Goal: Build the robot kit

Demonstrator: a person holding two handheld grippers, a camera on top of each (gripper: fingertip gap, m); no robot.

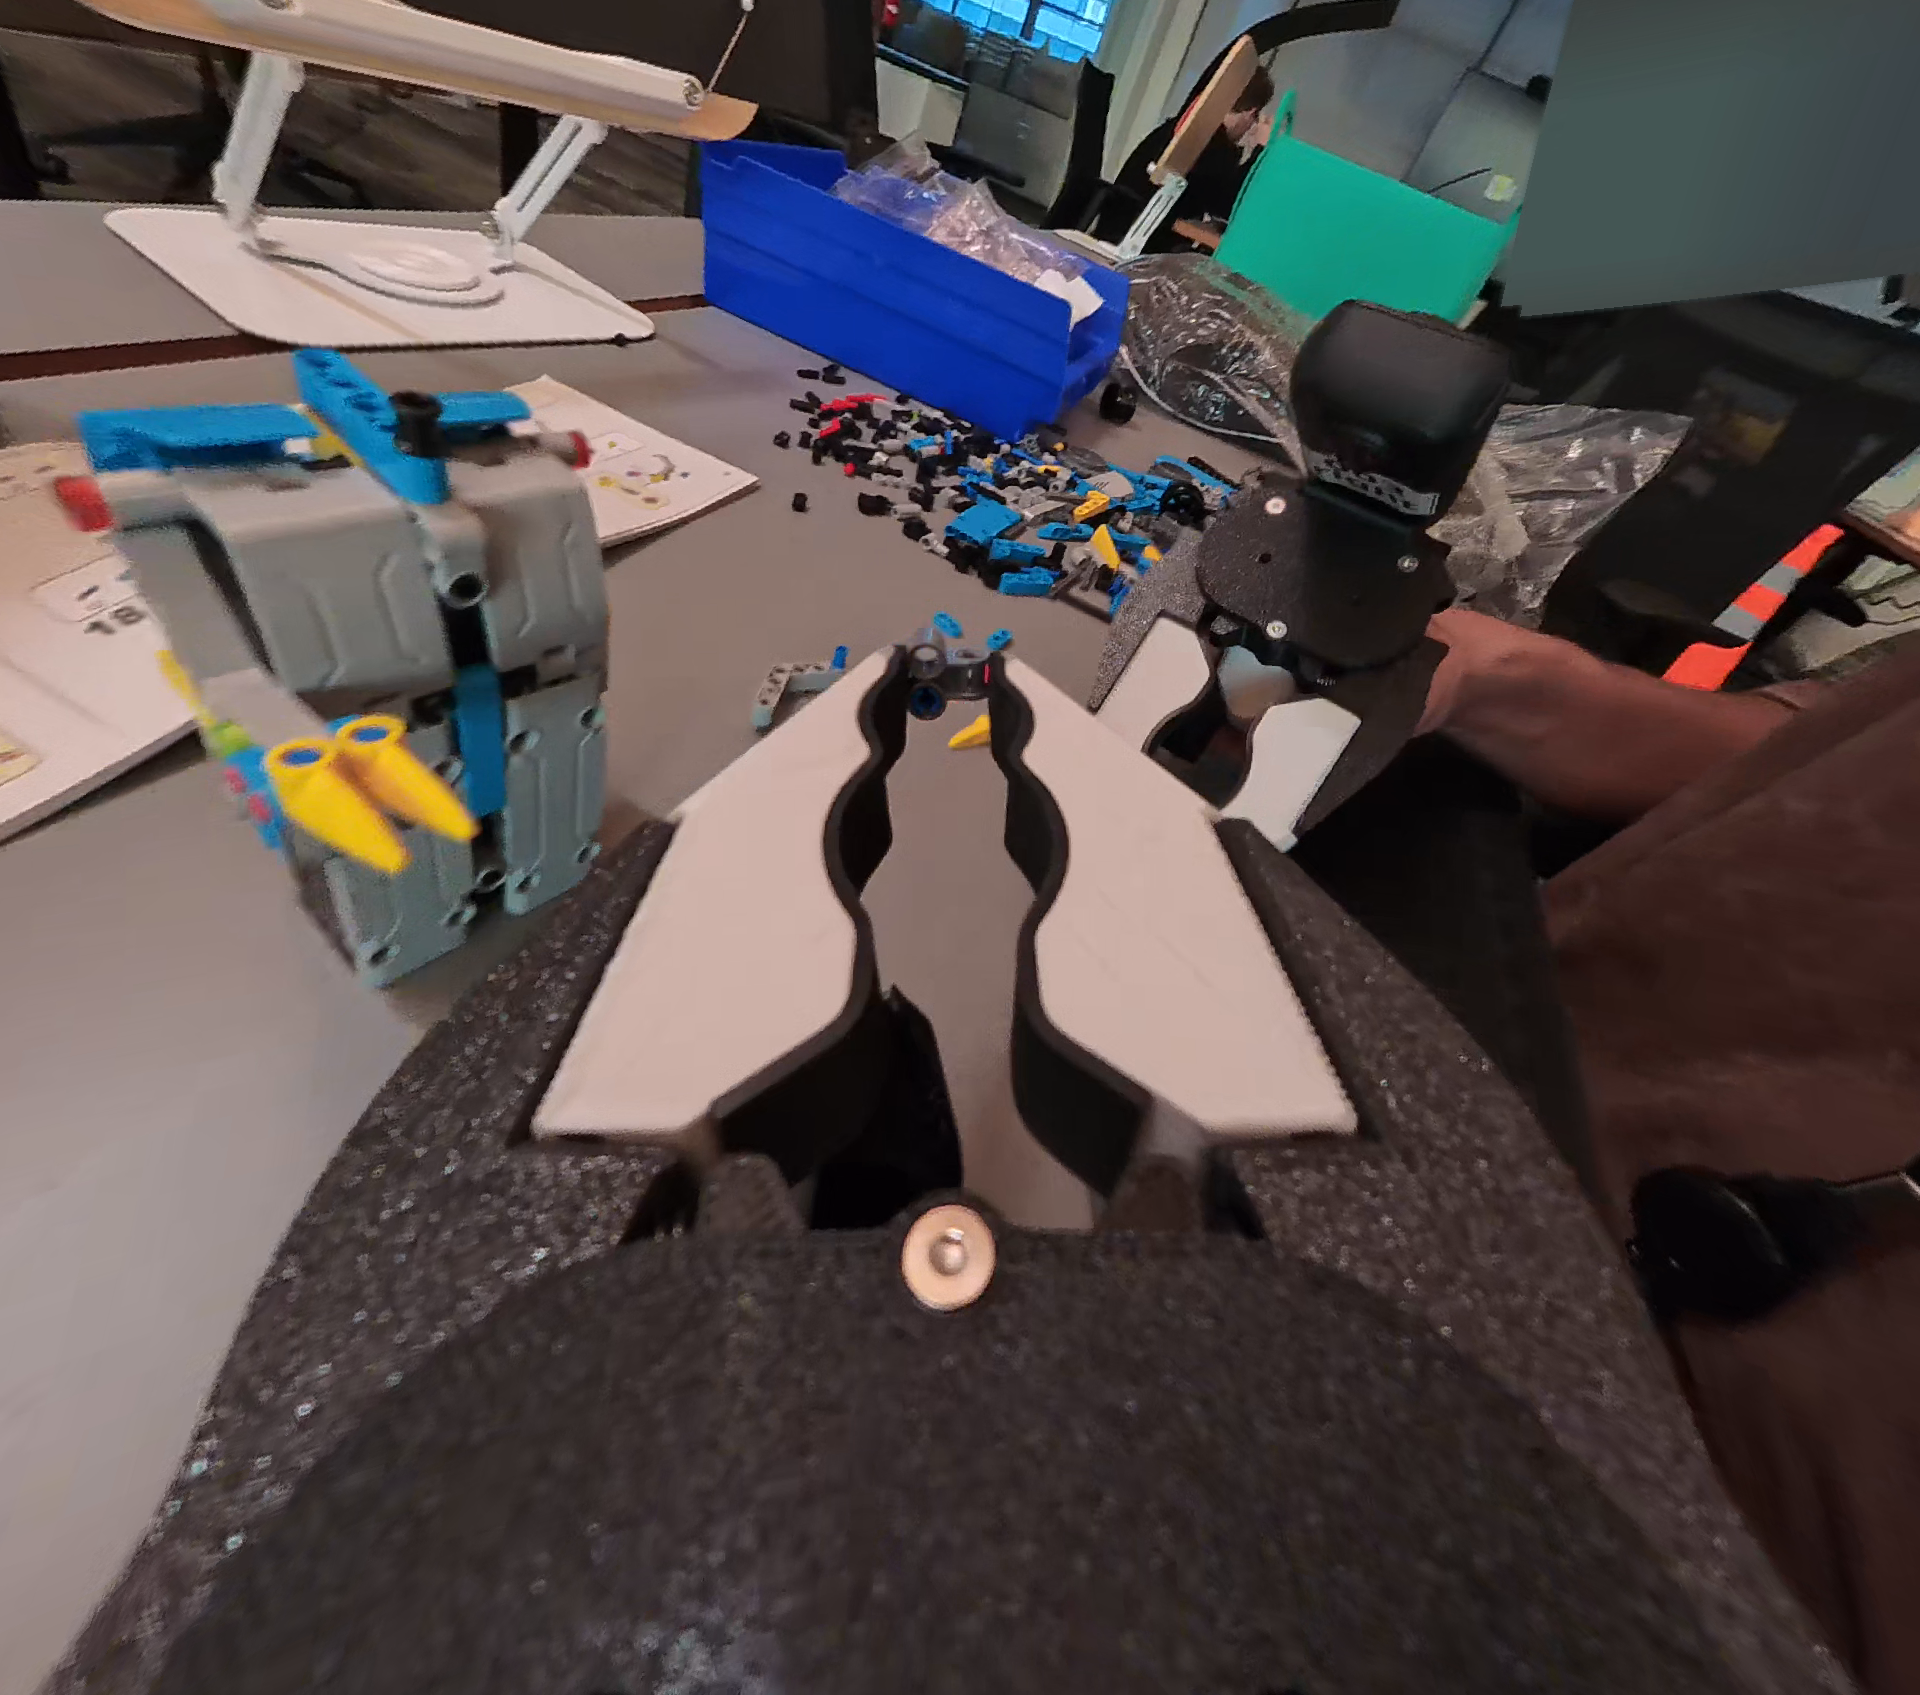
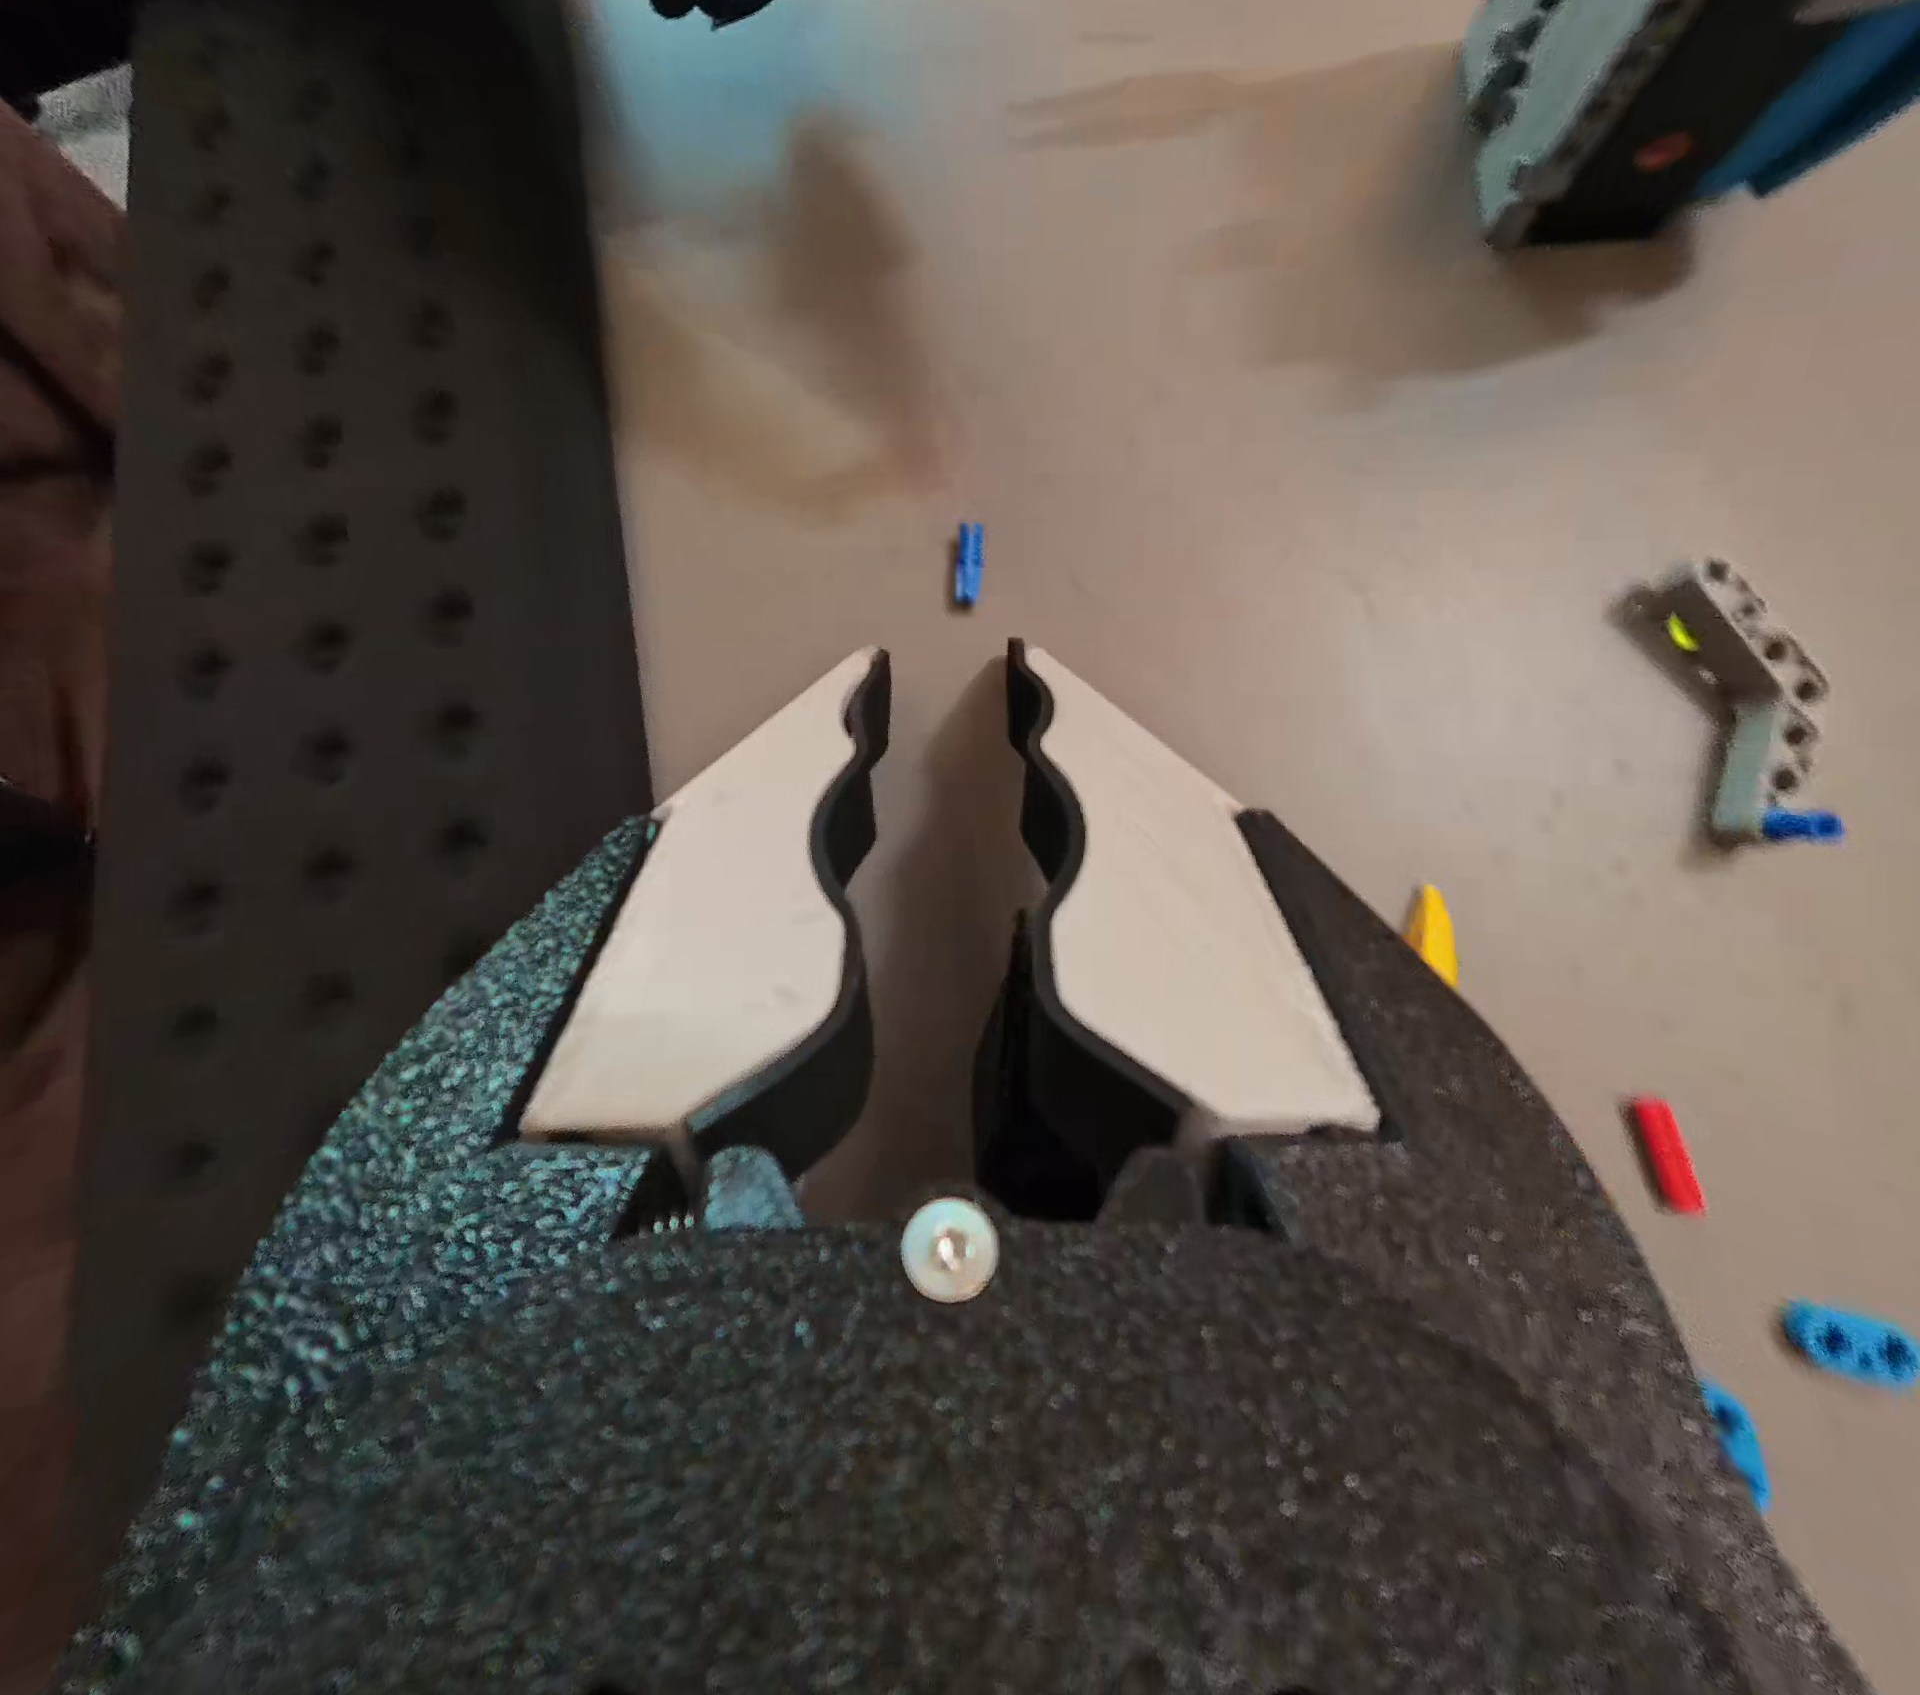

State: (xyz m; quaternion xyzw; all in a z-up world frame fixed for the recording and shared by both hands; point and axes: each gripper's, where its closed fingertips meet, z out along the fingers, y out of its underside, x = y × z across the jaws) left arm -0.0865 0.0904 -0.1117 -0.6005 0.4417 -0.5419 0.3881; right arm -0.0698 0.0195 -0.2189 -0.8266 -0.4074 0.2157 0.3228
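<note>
My left gripper (image 1: 941,671) is shut on a small dark grey connector with blue pins (image 1: 938,681), held at its tips above the grey table (image 1: 187,1074). A grey and blue brick model with yellow cones (image 1: 353,658) stands to its left. My right gripper (image 2: 945,656) is open and empty, pointing down at the table; a small blue pin (image 2: 968,565) lies just ahead of its tips. It also shows in the left wrist view (image 1: 1216,741), to the right of the left gripper. The model appears blurred at the top right (image 2: 1662,35).
A pile of loose pieces (image 1: 997,502) lies before a blue bin (image 1: 894,284). A booklet (image 1: 644,461) and white stand (image 1: 364,263) sit at the left. Near the right gripper lie a grey bent beam (image 2: 1735,710), yellow piece (image 2: 1432,933), red piece (image 2: 1668,1152) and blue pieces (image 2: 1849,1344). Tip to tip, the grippers are about 12 cm apart.
</note>
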